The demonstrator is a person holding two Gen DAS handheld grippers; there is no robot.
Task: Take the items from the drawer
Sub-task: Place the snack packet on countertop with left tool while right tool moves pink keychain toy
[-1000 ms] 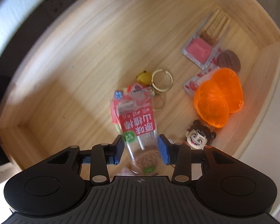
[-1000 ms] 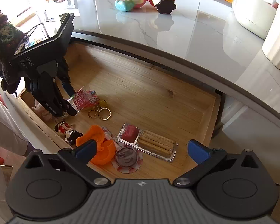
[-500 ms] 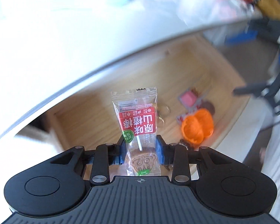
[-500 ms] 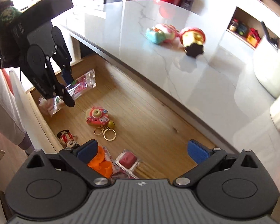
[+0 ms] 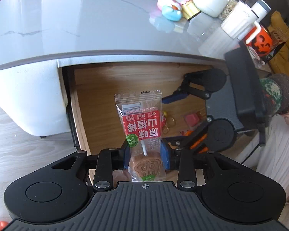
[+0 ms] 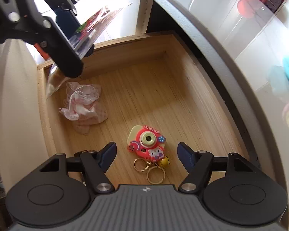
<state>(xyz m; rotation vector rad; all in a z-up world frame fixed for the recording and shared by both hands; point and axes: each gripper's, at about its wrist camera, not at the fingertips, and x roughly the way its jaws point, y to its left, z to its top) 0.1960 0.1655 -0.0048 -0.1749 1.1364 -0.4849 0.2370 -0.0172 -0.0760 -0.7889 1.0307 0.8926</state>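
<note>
left tool — clamped on lollipop packet, above drawer | right tool — closing, pads either side of camera keychain, untouched, on drawer floor

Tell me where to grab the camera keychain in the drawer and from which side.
Grip the camera keychain across its flat rubbery body, coming straight down from above. It lies flat on the drawer floor, and the closing right gripper already straddles it. Avoid the loose rings.
</note>
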